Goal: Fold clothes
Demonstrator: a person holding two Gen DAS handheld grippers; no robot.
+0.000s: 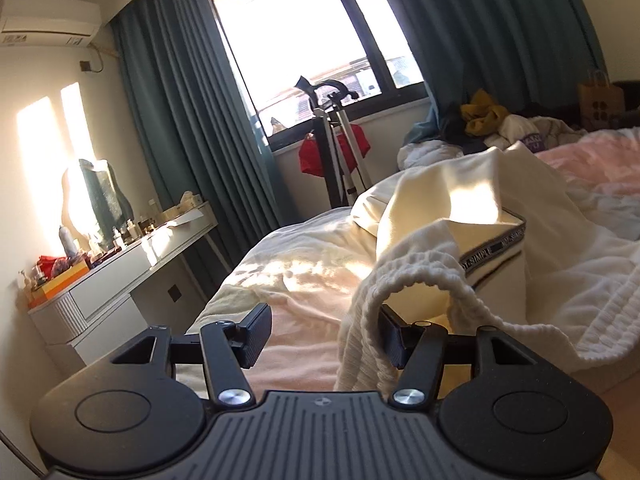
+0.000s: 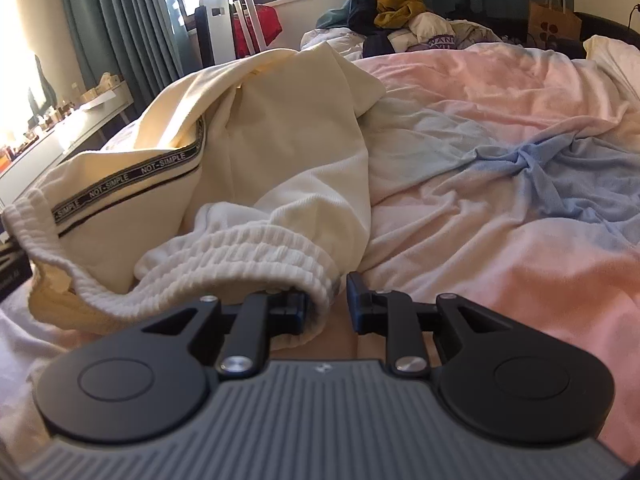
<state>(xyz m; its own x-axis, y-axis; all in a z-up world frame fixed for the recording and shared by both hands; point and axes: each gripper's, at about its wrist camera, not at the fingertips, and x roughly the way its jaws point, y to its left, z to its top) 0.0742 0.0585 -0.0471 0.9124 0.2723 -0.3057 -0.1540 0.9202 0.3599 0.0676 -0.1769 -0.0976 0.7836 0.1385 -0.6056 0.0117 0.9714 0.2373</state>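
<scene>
Each unit, the left gripper (image 1: 322,336) and the right gripper (image 2: 326,304), has a grey ribbed centre plate flanked by two rounded black housings, each with a recessed circular disc. Two black link arms pivot on silver screws and carry flat rectangular black fingers (image 1: 256,336). A small emblem marks the plate's front edge.

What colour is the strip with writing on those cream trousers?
Black with pale "NOT-SIMPLE" lettering, repeated along the strip; clearest in the right wrist view.
</scene>
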